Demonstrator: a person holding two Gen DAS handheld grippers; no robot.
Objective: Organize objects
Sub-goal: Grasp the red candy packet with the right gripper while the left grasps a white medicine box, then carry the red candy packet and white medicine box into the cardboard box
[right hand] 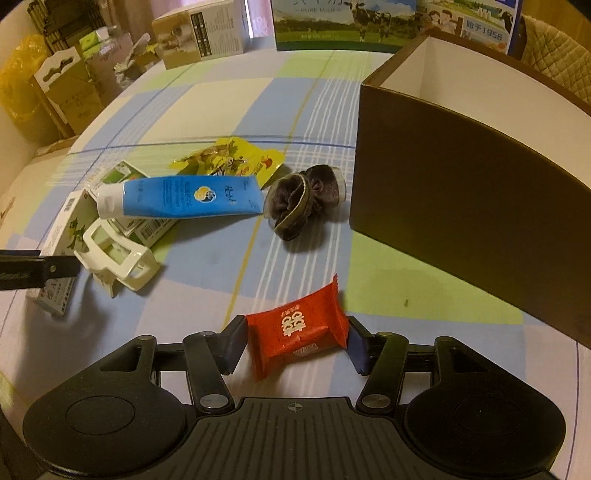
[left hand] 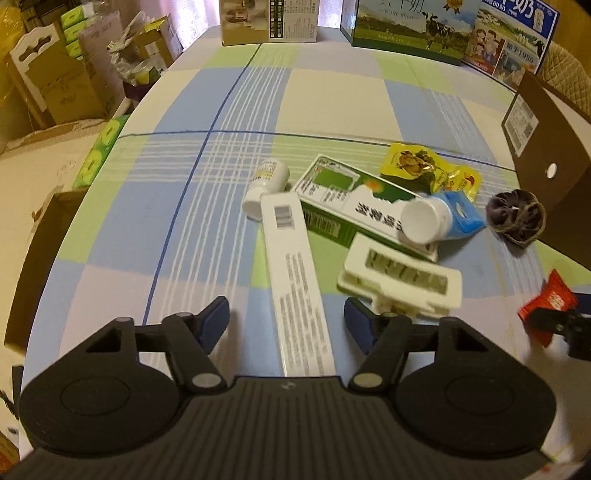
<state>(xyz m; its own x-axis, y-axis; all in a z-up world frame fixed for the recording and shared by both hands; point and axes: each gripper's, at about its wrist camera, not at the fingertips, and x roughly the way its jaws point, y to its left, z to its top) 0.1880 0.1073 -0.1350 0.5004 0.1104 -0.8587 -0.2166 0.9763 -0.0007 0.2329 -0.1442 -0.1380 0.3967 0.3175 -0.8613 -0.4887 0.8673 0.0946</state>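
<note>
My left gripper [left hand: 286, 321] is open, its blue fingers standing apart on either side of a long white box [left hand: 295, 280] with gaps to both. Beyond it lie a white clip [left hand: 402, 284], a green box [left hand: 332, 199], a blue tube [left hand: 439, 216], a small white bottle [left hand: 266, 184], a yellow snack packet [left hand: 424, 166] and a dark scrunchie [left hand: 517, 218]. My right gripper [right hand: 295, 343] is shut on a red snack packet [right hand: 299, 328], both pads touching its sides. The same packet [left hand: 546, 302] shows blurred at the right edge of the left wrist view.
An open brown box [right hand: 461, 206] with a white inside stands to the right, close to the scrunchie [right hand: 303, 199]. Milk cartons [right hand: 340, 22] and a tan box [right hand: 199, 33] line the table's far edge. Cardboard boxes [left hand: 55, 85] are stacked beyond the left edge of the checked tablecloth [left hand: 207, 206].
</note>
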